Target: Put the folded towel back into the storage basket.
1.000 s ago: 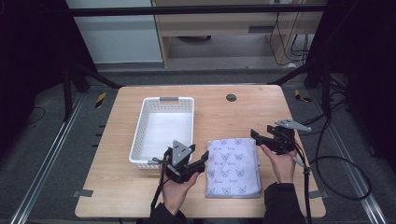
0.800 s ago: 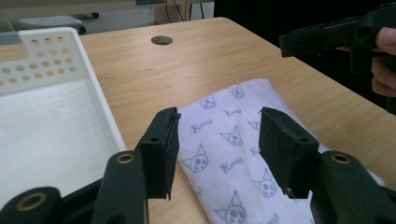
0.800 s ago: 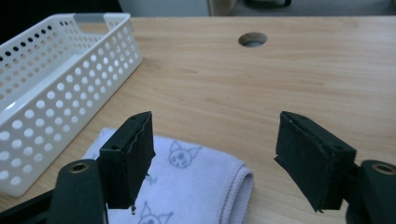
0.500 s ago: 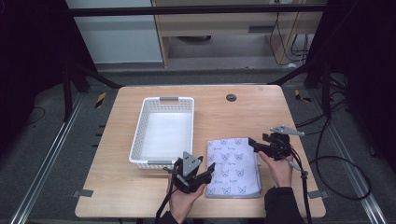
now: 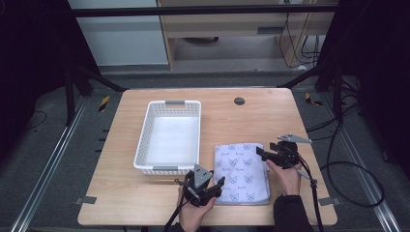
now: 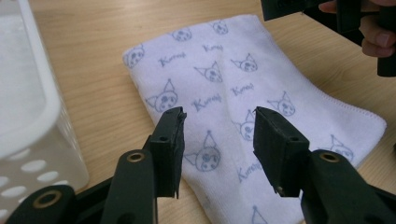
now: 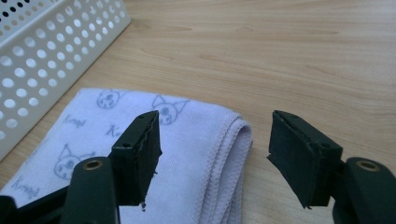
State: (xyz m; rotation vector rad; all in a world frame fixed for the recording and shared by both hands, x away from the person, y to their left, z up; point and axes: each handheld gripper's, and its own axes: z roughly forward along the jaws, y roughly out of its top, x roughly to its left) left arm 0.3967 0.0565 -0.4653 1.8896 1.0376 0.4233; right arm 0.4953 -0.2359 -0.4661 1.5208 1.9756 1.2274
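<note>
Folded lilac towel [image 5: 241, 172], cat-face print

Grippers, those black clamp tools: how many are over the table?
2. The left gripper hovers at the near left corner of the folded cat-print towel; the right gripper is at the towel's right edge. Both stand open, not touching it.

The white perforated plastic basket [image 6: 32, 121] was cut off by the left gripper view's edge; the folded cat-print cloth's [image 7: 187, 154] lower part ran out of the right gripper view.
</note>
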